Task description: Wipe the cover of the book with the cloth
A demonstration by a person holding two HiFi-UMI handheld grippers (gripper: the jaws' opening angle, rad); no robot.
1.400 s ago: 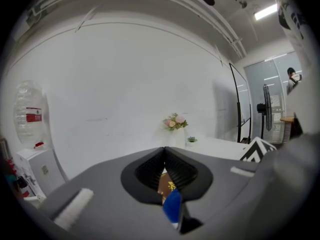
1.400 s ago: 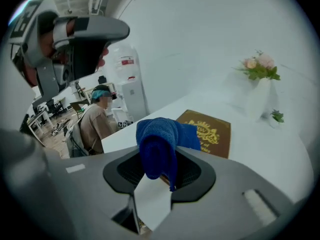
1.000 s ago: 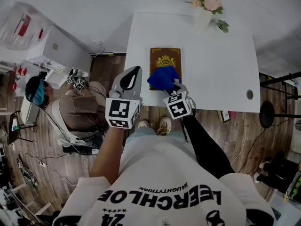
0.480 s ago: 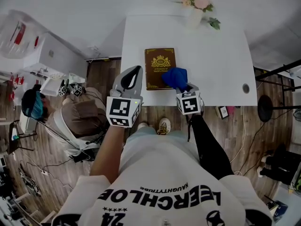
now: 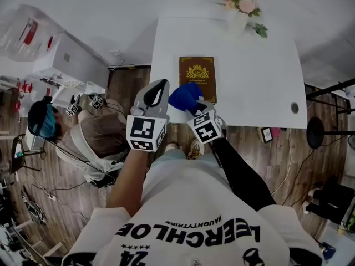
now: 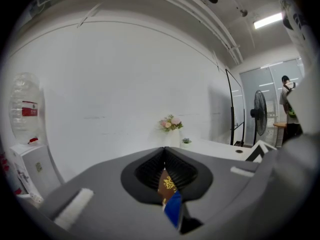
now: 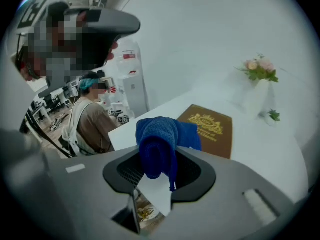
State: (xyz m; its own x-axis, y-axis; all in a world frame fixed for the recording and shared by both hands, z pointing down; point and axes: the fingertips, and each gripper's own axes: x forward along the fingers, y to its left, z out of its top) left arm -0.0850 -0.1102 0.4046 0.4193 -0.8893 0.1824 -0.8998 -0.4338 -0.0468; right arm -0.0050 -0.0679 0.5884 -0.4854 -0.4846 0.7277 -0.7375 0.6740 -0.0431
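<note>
Well left of the L gripper (image 5: 154,92) sits a person (image 5: 91,137), seen in the head + R gripper views only. The L gripper's jaws are pressed together w/ nothing between; its own view gives just a sliver of book (image 6: 167,182) and blue cloth (image 6: 173,209) thru the slit. Just right of it, the R gripper (image 5: 192,106) clamps the bunched cloth over the book's near-left corner on the white surface (image 5: 255,76); contact unclear. Flowers (image 5: 242,0) stand beyond, to its right.
</note>
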